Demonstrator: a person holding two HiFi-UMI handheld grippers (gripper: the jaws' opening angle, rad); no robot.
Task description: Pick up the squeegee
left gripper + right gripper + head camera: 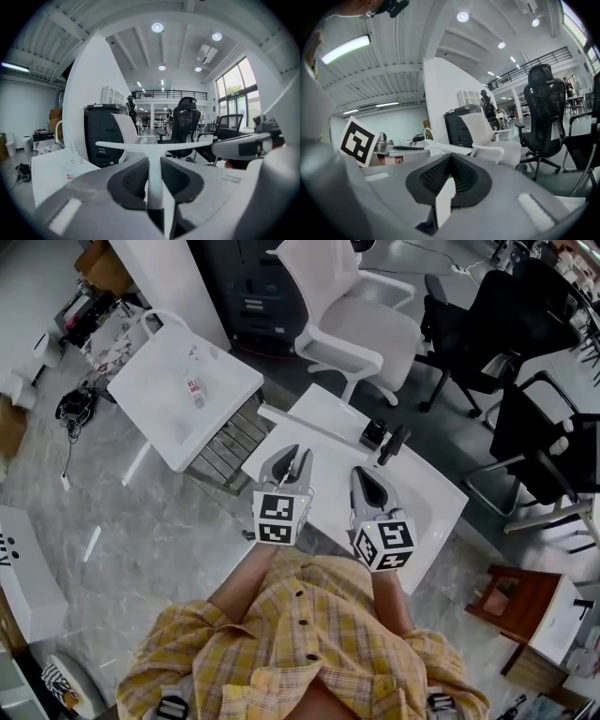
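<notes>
The left gripper (292, 457) jaws squeeze the squeegee (153, 147) handle; lift it slow and level. The right gripper (367, 476) jaws are closed, holding nothing.

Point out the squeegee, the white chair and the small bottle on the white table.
squeegee (153, 180): left gripper view, on its white handle.
white chair (370, 329): head view, on the seat.
small bottle (195, 390): head view, on the middle of its body.
</notes>
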